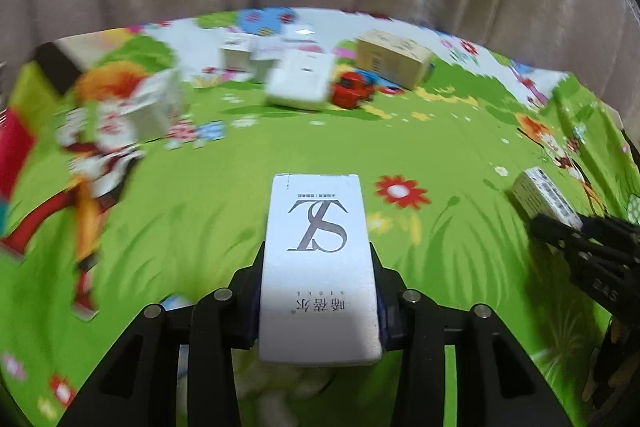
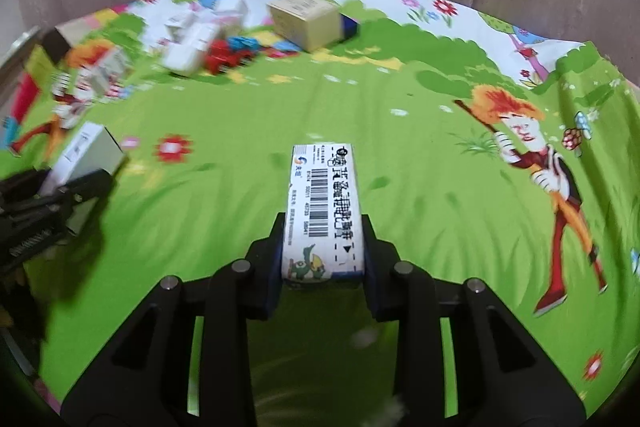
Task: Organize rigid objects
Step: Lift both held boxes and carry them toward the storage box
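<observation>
Clamped between the left gripper's [image 1: 319, 291] black fingers is a white carton [image 1: 318, 267] printed with a large grey "SL" monogram and Chinese characters; it juts forward past the fingertips, above the green cartoon cloth [image 1: 200, 195]. Across from it, the right gripper [image 2: 323, 255] pinches a narrow barcode box [image 2: 322, 211], white with a small green-and-yellow figure at its near end, likewise sticking out ahead of the tips. Farther back on the cloth sit a white flat box [image 1: 300, 85], a red toy car [image 1: 354, 91] and a tan carton [image 1: 392, 57], blurred.
</observation>
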`<control>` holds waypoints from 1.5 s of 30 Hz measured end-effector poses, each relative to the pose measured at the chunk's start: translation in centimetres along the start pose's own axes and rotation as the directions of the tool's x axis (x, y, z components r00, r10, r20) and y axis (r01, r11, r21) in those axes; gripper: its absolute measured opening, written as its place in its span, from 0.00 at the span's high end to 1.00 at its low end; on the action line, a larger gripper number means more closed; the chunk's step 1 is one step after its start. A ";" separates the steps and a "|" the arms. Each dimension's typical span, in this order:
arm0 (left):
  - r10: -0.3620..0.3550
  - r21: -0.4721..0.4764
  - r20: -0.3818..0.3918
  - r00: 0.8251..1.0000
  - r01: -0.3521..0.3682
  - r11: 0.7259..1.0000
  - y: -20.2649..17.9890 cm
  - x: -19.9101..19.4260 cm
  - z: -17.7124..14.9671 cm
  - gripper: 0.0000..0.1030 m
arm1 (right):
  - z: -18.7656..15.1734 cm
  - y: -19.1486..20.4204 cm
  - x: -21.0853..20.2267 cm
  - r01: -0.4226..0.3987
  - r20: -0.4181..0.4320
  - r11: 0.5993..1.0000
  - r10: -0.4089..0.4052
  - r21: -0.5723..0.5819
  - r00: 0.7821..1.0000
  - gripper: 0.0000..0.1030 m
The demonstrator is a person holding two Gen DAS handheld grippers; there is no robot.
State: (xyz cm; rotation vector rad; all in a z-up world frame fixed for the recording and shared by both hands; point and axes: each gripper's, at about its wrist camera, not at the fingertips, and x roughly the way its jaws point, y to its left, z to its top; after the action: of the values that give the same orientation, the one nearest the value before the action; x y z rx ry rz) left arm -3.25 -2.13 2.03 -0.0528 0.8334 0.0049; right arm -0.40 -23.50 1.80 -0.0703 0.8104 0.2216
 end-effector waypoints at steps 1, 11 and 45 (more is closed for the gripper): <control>0.010 -0.014 0.009 1.000 -0.009 1.000 0.5 -0.5 -0.3 0.59 | -0.2 0.8 -0.5 -0.010 0.012 1.000 0.010 -0.010 1.000 0.65; 0.117 -0.159 0.188 0.975 -0.087 0.983 5.1 -9.0 -0.7 0.59 | -0.7 8.1 -8.1 -0.148 0.163 0.981 0.167 -0.126 0.972 0.65; -0.131 0.162 0.635 0.761 0.035 0.986 -10.1 -29.9 -0.6 0.59 | -6.5 1.3 -35.6 0.106 0.727 0.992 -0.019 -0.074 0.687 0.64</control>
State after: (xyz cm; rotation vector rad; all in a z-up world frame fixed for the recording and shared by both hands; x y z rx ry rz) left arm -23.55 -11.74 24.18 0.0465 0.1290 -0.1161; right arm -29.02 -29.24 23.19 -0.1053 -0.0126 0.2055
